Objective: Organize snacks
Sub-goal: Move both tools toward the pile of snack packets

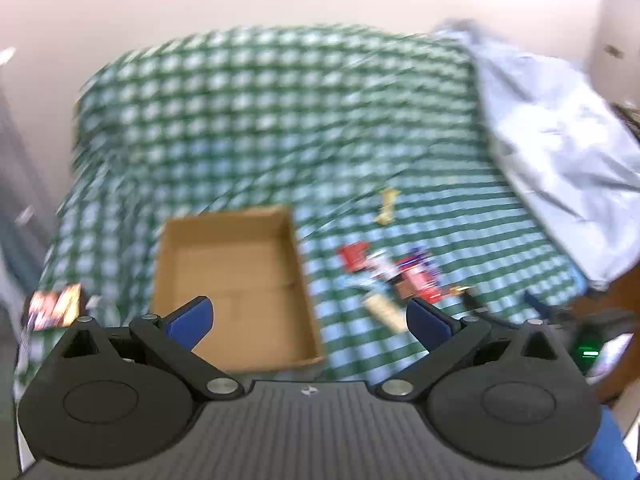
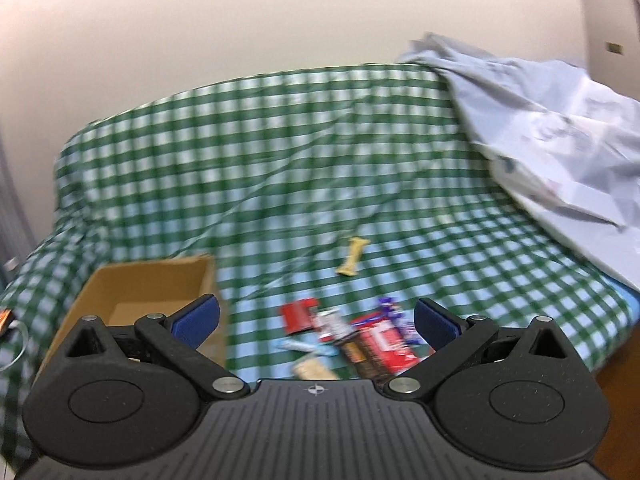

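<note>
Right wrist: both tools point(image 2: 316, 322) point(image 1: 310, 322) gape above cardboard box point(image 2: 152, 280) and snacks point(image 2: 360, 340).

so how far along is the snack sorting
Nothing looks done: the cardboard box appears empty. Nothing is in hand; the left gripper and right gripper hover with jaws open. Left: the snack pile, the lone yellow snack and a packet beside the box.

Between our spread fingers point(image 2: 436, 326) we see a snack pile point(image 2: 352, 340); beyond our left finger, a cardboard box point(image 2: 148, 284); farther ahead, a yellow bar point(image 2: 353, 256)
</note>
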